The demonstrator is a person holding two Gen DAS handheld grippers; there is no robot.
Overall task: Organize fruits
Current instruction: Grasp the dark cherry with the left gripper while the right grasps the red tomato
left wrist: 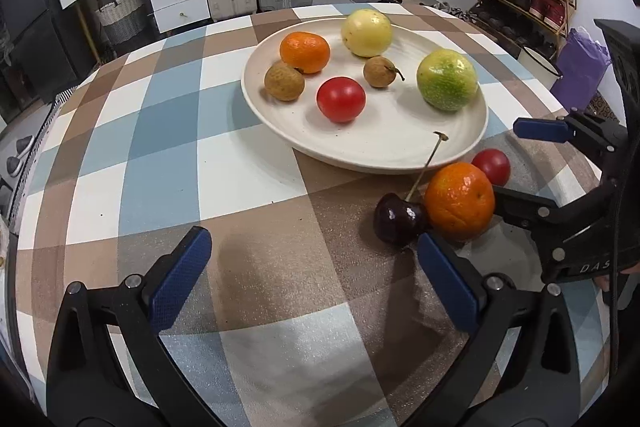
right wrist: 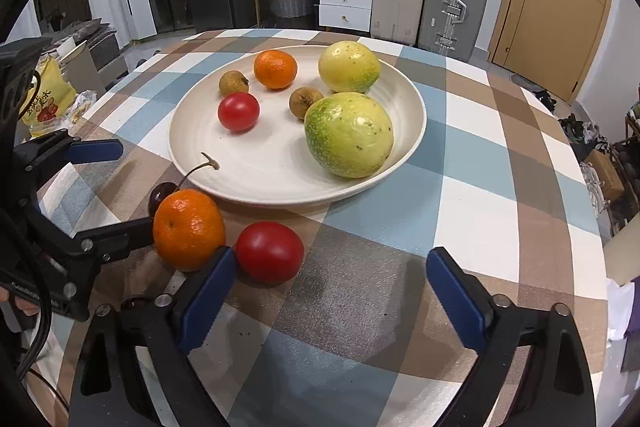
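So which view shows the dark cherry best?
The left wrist view: the cherry shows almost whole, stem included, beside the mandarin. In the right wrist view only a sliver shows behind the mandarin.

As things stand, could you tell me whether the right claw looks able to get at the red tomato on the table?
Probably yes. The right claw is open and the tomato lies just ahead of its left finger, with bare cloth around its right side. The orange sits close on the left, so that finger might nudge it.
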